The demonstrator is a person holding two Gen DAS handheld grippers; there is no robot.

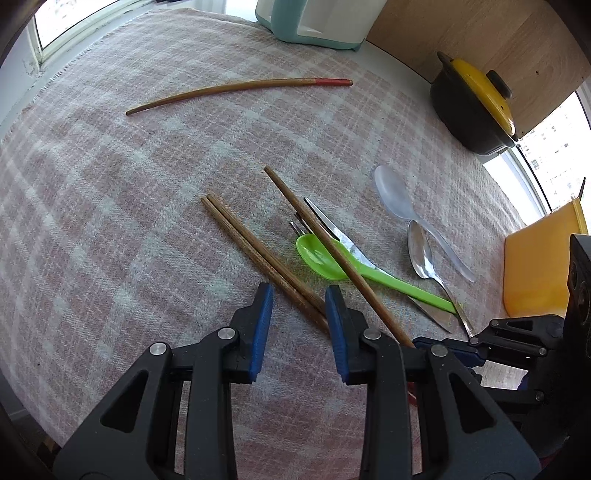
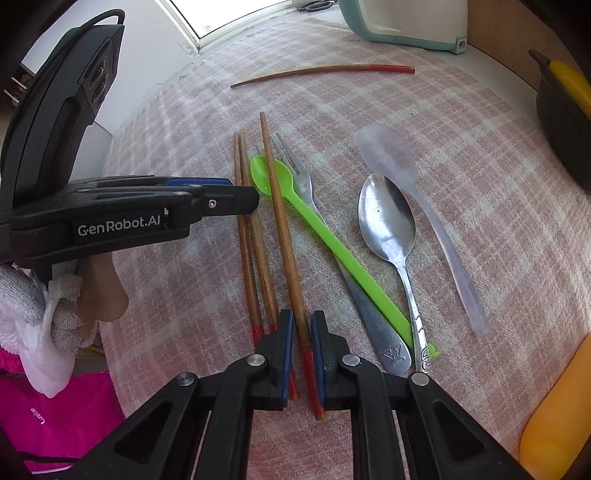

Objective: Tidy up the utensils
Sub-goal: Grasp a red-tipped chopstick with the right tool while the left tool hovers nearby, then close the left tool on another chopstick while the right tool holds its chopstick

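Note:
On the pink plaid cloth [image 1: 147, 184], my right gripper [image 2: 302, 325] is shut on the red-banded end of one wooden chopstick [image 2: 280, 221], which lies across the green plastic spoon [image 2: 332, 243] and a metal fork [image 2: 303, 181]. My left gripper [image 1: 299, 295] is open, its blue pads on either side of a pair of chopsticks [image 1: 258, 251] without pressing on them. The right wrist view has the left gripper [image 2: 251, 201] over that pair [image 2: 255, 240]. A metal spoon [image 2: 386, 218] and a clear plastic spoon [image 2: 391, 155] lie further right. Another chopstick [image 1: 240, 92] rests far back.
A black pot with a yellow lid [image 1: 472, 103] stands at the back right, beside a wooden panel. A teal and white appliance [image 1: 306, 22] sits at the back edge. An orange container [image 1: 535, 266] is at the right edge. A gloved hand [image 2: 55, 314] holds the left gripper.

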